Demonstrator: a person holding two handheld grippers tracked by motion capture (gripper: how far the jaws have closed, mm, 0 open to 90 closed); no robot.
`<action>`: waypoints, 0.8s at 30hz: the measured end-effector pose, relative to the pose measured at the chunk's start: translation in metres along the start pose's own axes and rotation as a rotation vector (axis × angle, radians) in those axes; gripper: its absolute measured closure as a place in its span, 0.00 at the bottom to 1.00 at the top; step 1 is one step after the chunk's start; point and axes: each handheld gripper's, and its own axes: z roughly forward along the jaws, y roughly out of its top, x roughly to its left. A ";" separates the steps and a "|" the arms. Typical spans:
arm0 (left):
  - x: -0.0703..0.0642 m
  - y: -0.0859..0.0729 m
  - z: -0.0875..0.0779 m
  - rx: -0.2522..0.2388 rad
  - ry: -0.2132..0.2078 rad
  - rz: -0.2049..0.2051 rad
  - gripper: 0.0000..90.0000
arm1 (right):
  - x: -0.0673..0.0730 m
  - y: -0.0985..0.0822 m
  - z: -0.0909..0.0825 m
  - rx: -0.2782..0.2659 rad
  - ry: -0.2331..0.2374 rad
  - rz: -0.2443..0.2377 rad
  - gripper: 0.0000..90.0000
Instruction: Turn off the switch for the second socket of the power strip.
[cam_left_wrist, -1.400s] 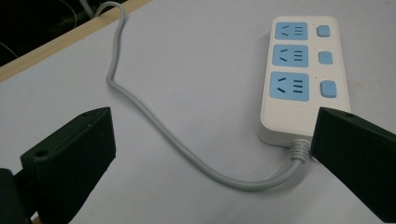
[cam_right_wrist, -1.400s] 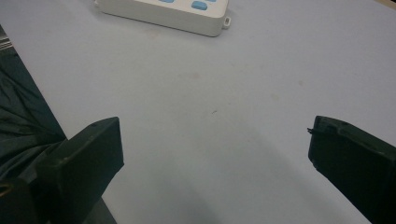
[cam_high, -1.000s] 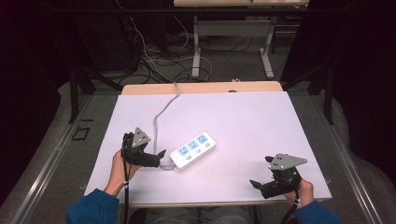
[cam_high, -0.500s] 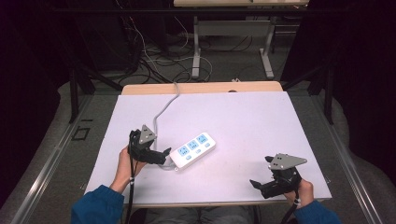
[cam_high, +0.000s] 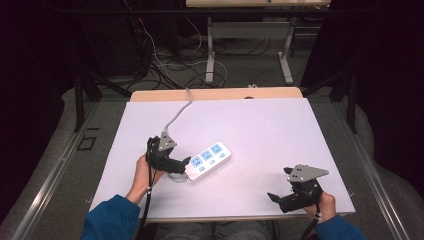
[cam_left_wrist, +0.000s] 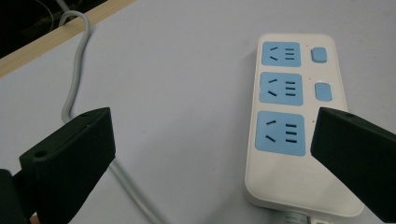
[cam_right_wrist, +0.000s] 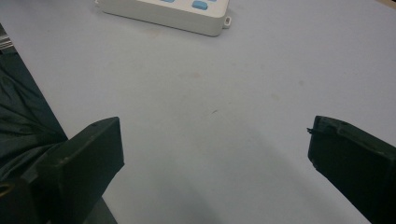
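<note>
A white power strip (cam_high: 210, 159) with three blue sockets lies left of centre on the pale table (cam_high: 260, 135); its grey cable (cam_high: 176, 116) runs off the far edge. My left gripper (cam_high: 183, 165) is open at the strip's near-left end, at the cable end. In the left gripper view the strip (cam_left_wrist: 295, 116) lies mostly between the wide-apart jaws, with the right jaw over its right edge and the cable (cam_left_wrist: 74, 88) curving at left. My right gripper (cam_high: 272, 197) is open near the front right edge, with nothing between its jaws. The strip's end (cam_right_wrist: 168, 11) shows far off in the right gripper view.
A wooden strip (cam_high: 215, 94) borders the table's far edge. Beyond it, tangled cables (cam_high: 165, 60) and metal table legs (cam_high: 210, 50) stand on the dark floor. The table's right and far parts are bare white surface. Blue sleeves (cam_high: 107, 220) come in at the bottom.
My left gripper has moved right and slightly forward to the strip's cable end. The right gripper has stayed where it was.
</note>
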 end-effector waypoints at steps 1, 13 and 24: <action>0.000 0.001 0.001 -0.001 -0.001 0.008 0.00 | -0.001 0.000 0.000 0.002 0.000 -0.008 0.03; -0.007 0.008 0.013 0.004 -0.026 0.011 0.00 | -0.001 0.000 0.000 0.004 0.003 -0.007 0.03; -0.014 0.013 0.026 0.012 -0.043 0.014 0.00 | -0.001 0.000 0.001 0.005 0.004 -0.009 0.03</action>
